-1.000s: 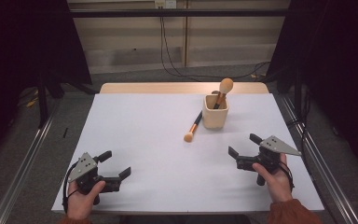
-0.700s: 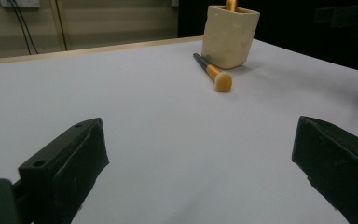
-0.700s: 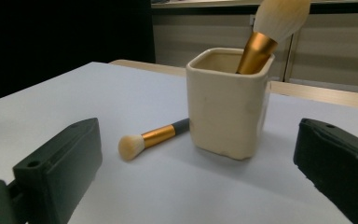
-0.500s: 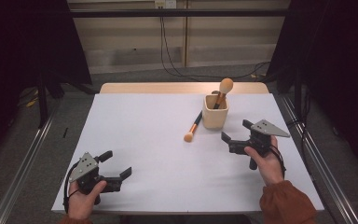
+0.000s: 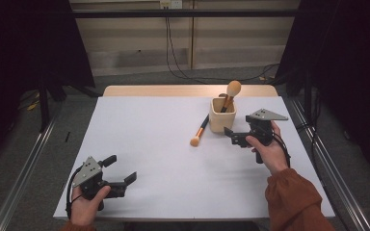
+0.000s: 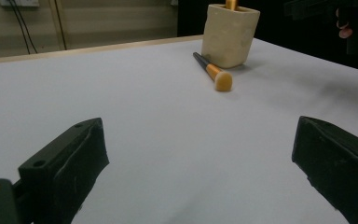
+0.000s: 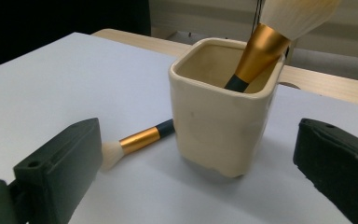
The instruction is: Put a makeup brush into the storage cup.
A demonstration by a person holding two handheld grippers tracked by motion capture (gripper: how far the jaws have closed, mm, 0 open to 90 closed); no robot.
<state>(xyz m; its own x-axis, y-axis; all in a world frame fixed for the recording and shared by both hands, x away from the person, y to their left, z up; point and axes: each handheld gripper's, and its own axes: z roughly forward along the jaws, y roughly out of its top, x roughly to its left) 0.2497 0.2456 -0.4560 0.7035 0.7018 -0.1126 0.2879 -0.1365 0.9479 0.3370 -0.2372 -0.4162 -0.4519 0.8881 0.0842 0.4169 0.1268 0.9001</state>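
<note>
Where the cup [image 7: 223,112] faces the right gripper [image 7: 200,186], its inside shows.

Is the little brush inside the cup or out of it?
Out. The small brush lies flat on the white table, beside the cream cup. A bigger brush stands inside the cup.

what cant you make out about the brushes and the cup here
- Lower handle of the standing brush: hidden inside the cup in the right gripper view.
- Its bristle tip: cut off by the top edge there.
- Far end of the lying brush: hidden behind the cup.
</note>
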